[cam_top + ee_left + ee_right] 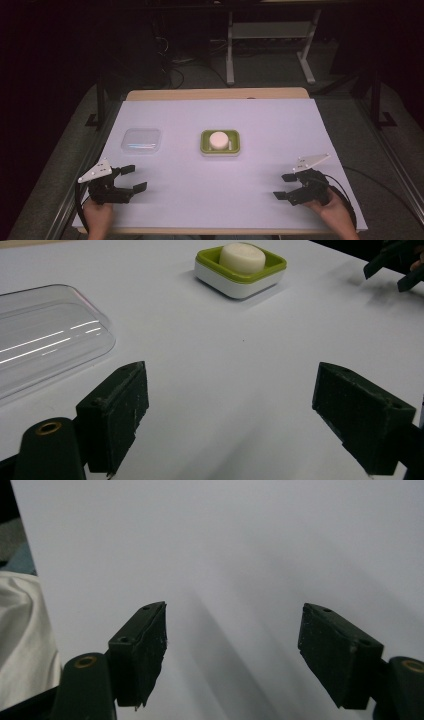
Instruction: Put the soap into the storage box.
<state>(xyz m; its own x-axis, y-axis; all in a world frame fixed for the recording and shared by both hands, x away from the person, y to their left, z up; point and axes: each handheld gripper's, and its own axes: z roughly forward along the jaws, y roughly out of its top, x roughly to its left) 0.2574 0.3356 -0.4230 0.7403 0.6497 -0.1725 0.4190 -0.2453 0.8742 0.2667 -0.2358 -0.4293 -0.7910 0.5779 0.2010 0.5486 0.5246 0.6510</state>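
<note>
A green and white soap dish [220, 148] [235, 282] sits mid-table and holds a round white soap bar [218, 139] [242, 257]. To its left lies a clear plastic lid [142, 140] [45, 335]. My left gripper [136, 178] [230, 405] rests low near the front left corner, open, with bare table between its jaws. It points toward the dish and the lid. Near the front right, my right gripper [280, 186] [232, 640] is open and empty, with only white sheet ahead of it. The right gripper [395, 267] also appears far off in the left gripper view.
A white sheet [215, 190] covers the wooden table. The table's front edge runs just behind both hands. White cloth [20, 645] lies at the left of the right gripper view. Dark floor, cables and a desk frame [270, 45] lie beyond the far edge.
</note>
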